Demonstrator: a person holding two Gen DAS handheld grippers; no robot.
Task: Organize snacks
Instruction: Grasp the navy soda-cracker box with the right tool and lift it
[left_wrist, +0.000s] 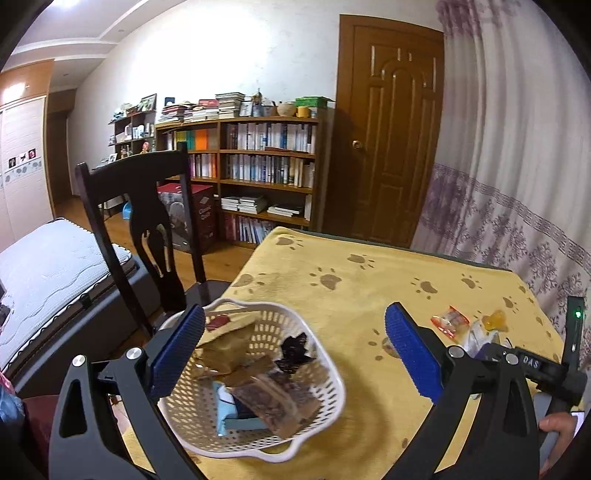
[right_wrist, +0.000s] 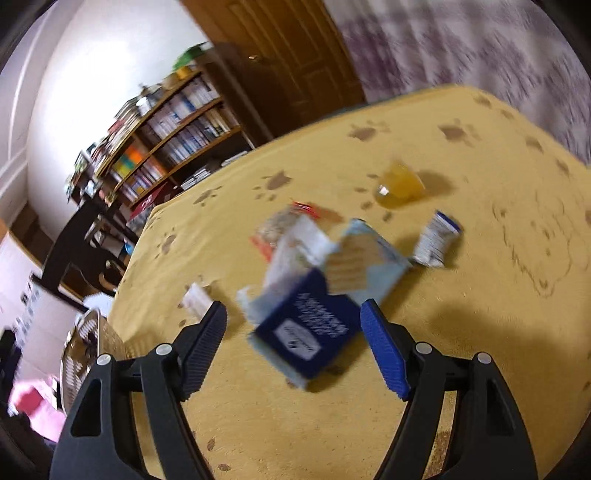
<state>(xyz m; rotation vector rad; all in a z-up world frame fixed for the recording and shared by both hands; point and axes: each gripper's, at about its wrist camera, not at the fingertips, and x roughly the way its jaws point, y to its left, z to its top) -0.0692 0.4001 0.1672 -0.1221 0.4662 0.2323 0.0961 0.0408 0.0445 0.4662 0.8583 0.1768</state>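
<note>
— Yellow cloth with brown paw prints covers the whole surface (left_wrist: 332, 266). What stands around it?

— A dark wooden chair (left_wrist: 140, 206) at its left edge, a mattress (left_wrist: 48, 273) beyond that, a bookcase (left_wrist: 255, 166) along the white wall, a brown door (left_wrist: 388, 129), and a patterned curtain (left_wrist: 517, 166) behind the far right corner.

— Where are the snacks?

— Some lie in the white perforated basket (left_wrist: 317, 413) at the near left corner: tan packets, a dark wrapper, a pale blue one. The rest are loose toward the right edge. In the right wrist view a dark blue packet (right_wrist: 306, 332) lies on the cloth between the spread fingers of the right gripper (right_wrist: 293, 345), touching neither; its long axis runs diagonally, near left to far right. A light blue packet (right_wrist: 369, 266) lies just beyond, touching it, on the same diagonal. Further off are a small white-and-blue pouch (right_wrist: 436, 240), an orange jelly cup (right_wrist: 400, 184) and a red-edged packet (right_wrist: 284, 225).

— And the left gripper (left_wrist: 295, 350)?

— Wide open, empty, held over the basket.

— Anything unclear?

— The right wrist view is blurred, so the printing on the packets cannot be read. In the left wrist view the right gripper's body hides most of the loose pile; a hand (left_wrist: 557, 428) is cut off at the frame's edge.
</note>
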